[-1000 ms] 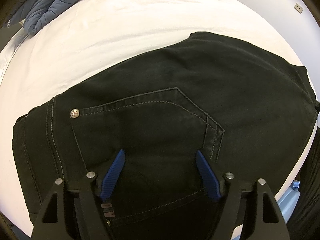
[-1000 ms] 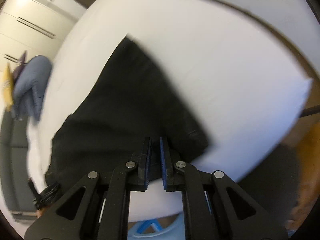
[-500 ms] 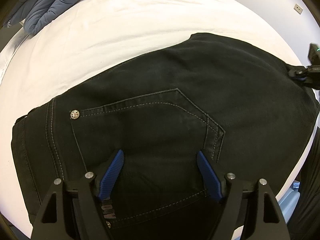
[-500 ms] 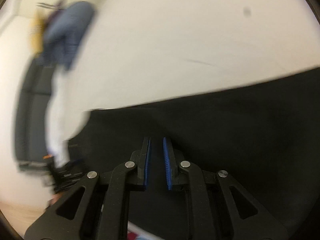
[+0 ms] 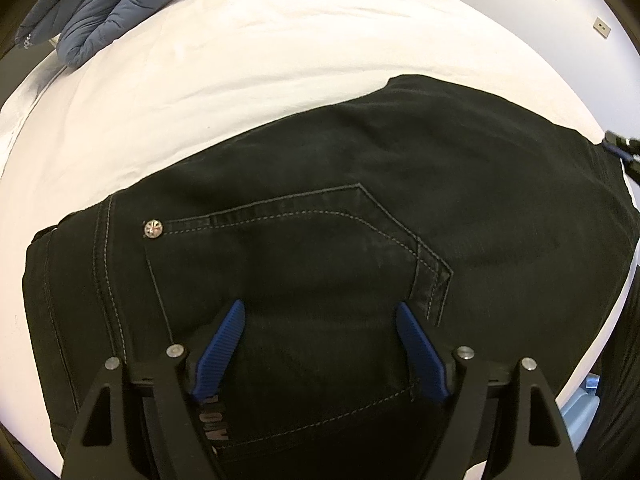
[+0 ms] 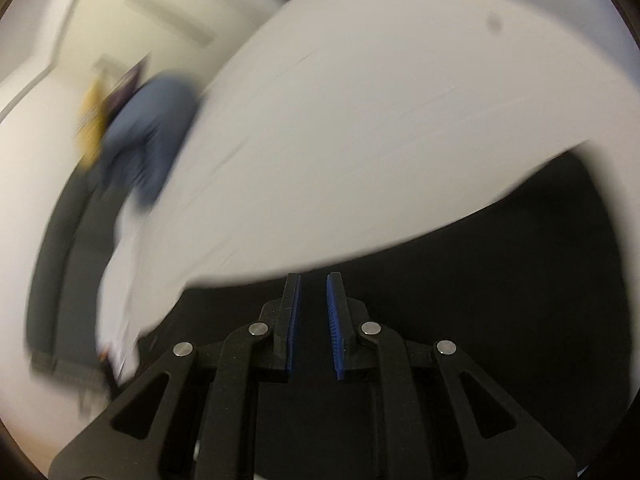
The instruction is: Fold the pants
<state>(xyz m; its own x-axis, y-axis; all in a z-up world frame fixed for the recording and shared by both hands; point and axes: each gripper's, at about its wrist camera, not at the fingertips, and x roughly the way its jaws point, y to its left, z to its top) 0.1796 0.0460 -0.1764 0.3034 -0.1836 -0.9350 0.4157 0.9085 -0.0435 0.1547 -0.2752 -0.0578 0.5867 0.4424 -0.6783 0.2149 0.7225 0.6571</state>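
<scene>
Black pants lie folded on a white bed, back pocket and a metal rivet facing up. My left gripper is open and empty, hovering over the pocket near the waistband. My right gripper has its jaws nearly together with a narrow gap and nothing between them, above the pants near their edge. The right wrist view is blurred by motion. The right gripper's tip also shows at the far right edge of the left wrist view.
A blue puffy jacket lies at the bed's far left corner, also in the right wrist view. A dark sofa stands beyond the bed. The bed edge runs along the right, with a light blue object below it.
The right gripper swung quickly across the pants toward their far edge and its jaws parted slightly. The left gripper stayed almost still over the pocket.
</scene>
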